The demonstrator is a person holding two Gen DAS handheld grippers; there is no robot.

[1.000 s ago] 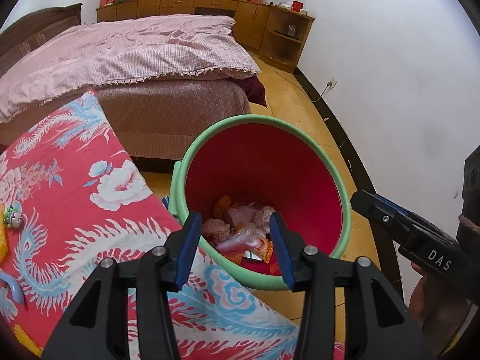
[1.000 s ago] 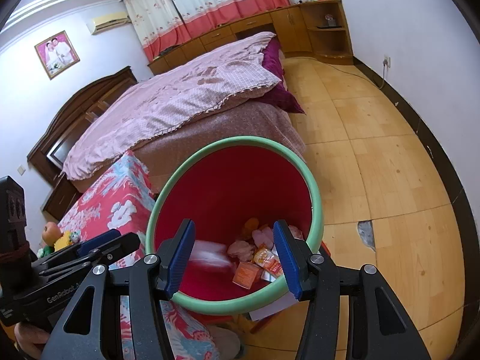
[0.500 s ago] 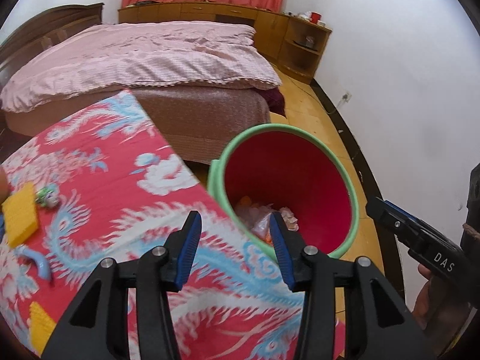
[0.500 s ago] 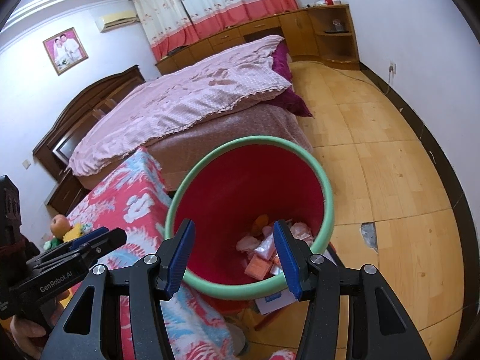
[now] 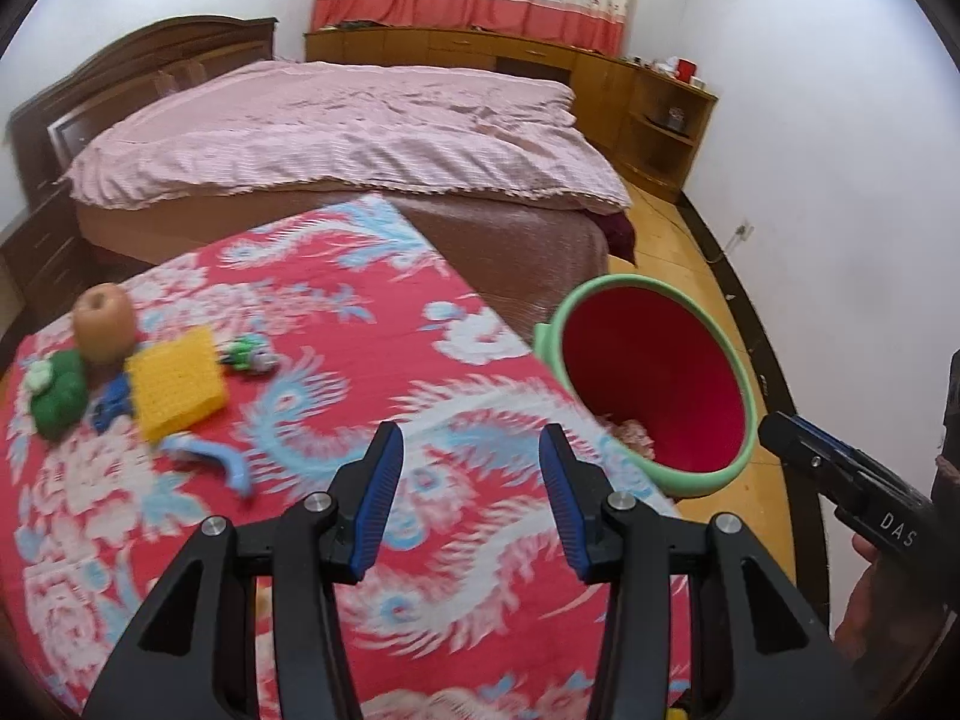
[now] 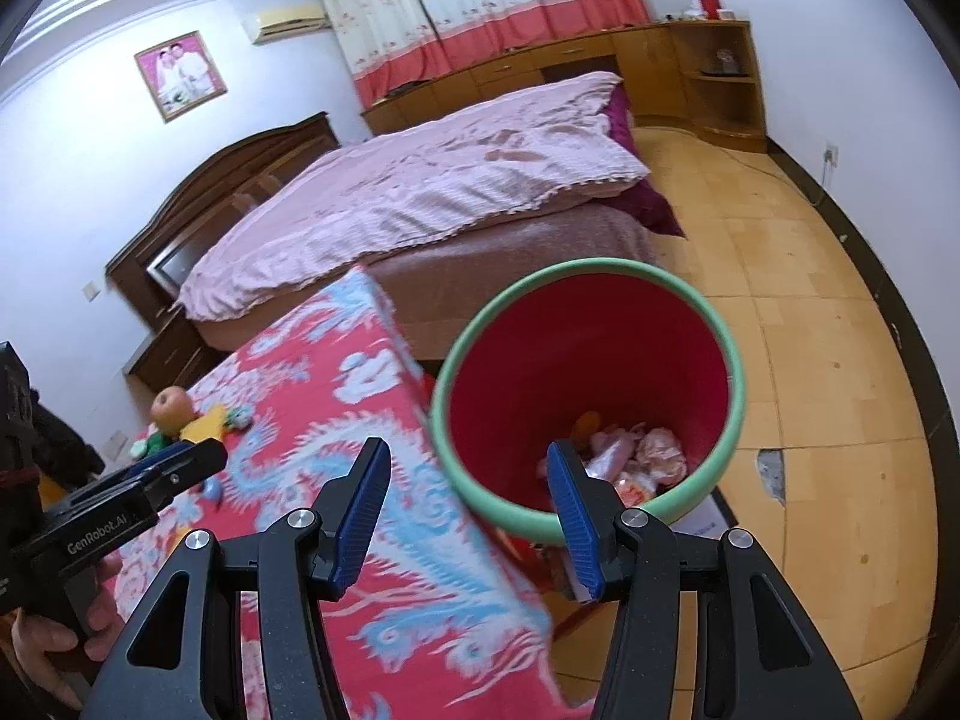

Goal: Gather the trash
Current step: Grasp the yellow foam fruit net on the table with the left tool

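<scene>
A red bin with a green rim [image 5: 654, 312] [image 6: 591, 267] stands on the floor beside a table under a red floral cloth [image 5: 336, 372] [image 6: 336, 420]. Crumpled wrappers [image 6: 636, 456] lie at the bin's bottom. My left gripper [image 5: 471, 471] hangs open over the cloth, nothing between its blue pads. My right gripper [image 6: 465, 483] is open too, over the table's corner and the bin's near rim. On the cloth's left lie a yellow sponge [image 5: 174, 384], an apple [image 5: 103, 324], a green scrubber [image 5: 57, 396], a small green toy [image 5: 249, 354] and a blue curved piece [image 5: 210, 456].
A bed with a pink cover [image 5: 336, 132] stands behind the table. Wooden cabinets [image 5: 648, 96] line the far wall under curtains. Tiled floor [image 6: 810, 330] lies to the right of the bin, with white paper [image 6: 708, 519] under the bin's edge. A person's hand [image 6: 54, 654] holds the left gripper.
Both grippers have drawn back from over the bin toward the left. The left view now faces the cloth and its items. A wrapper that was falling from the right gripper lies in the bin.
</scene>
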